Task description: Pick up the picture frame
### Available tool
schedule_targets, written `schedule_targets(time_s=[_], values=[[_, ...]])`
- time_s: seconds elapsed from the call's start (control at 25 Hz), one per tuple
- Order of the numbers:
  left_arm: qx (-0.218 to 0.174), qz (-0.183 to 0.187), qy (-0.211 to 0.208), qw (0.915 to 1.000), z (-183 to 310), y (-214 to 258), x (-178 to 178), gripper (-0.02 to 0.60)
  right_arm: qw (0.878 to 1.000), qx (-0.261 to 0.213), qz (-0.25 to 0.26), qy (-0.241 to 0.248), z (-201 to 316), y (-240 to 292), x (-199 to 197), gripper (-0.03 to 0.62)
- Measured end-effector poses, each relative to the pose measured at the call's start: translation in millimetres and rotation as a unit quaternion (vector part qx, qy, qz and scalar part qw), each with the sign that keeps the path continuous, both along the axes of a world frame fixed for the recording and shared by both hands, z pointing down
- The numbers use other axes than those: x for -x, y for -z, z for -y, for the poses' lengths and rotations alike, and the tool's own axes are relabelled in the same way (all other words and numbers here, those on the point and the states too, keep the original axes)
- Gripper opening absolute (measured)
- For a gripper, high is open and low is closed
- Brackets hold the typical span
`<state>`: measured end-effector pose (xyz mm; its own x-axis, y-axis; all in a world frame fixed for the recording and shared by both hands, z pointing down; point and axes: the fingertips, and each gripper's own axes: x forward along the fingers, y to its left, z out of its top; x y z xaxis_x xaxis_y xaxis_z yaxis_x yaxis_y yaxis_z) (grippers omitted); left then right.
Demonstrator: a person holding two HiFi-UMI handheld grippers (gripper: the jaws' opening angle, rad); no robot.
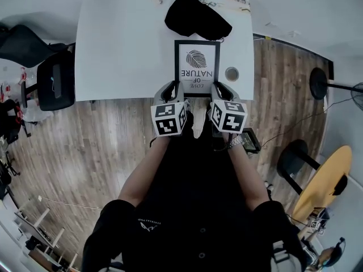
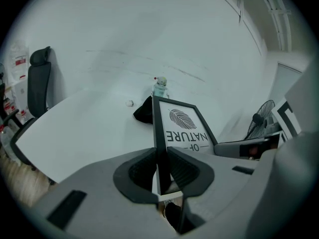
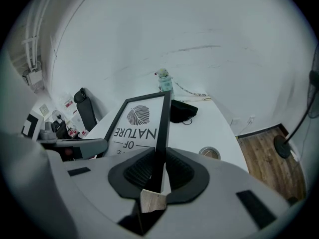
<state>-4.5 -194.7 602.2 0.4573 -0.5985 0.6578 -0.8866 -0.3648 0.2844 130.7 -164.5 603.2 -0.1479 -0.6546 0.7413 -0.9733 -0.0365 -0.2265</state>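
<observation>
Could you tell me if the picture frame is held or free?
Held: left gripper and right gripper clamp the picture frame's side rails.

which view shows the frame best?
Head view: almost the whole frame shows, nearly face-on; only its near corners are covered. Left gripper view shows it slanted, one edge clamped between the jaws. Right gripper view shows the same at the other edge.

Black picture frame [image 1: 197,67], white leaf print w/ NATURE text upside-down, clamped both sides, prob. tilted
</observation>
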Motion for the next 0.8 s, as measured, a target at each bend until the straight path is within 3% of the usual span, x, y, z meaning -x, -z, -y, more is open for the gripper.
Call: schedule_targets(time_s=[0.8], values=[[-0.13, -0.021, 0.006, 0.9912, 35, 110, 0, 0.072, 0.992, -0.125, -0.029, 0.0, 37, 109, 0, 0.067]])
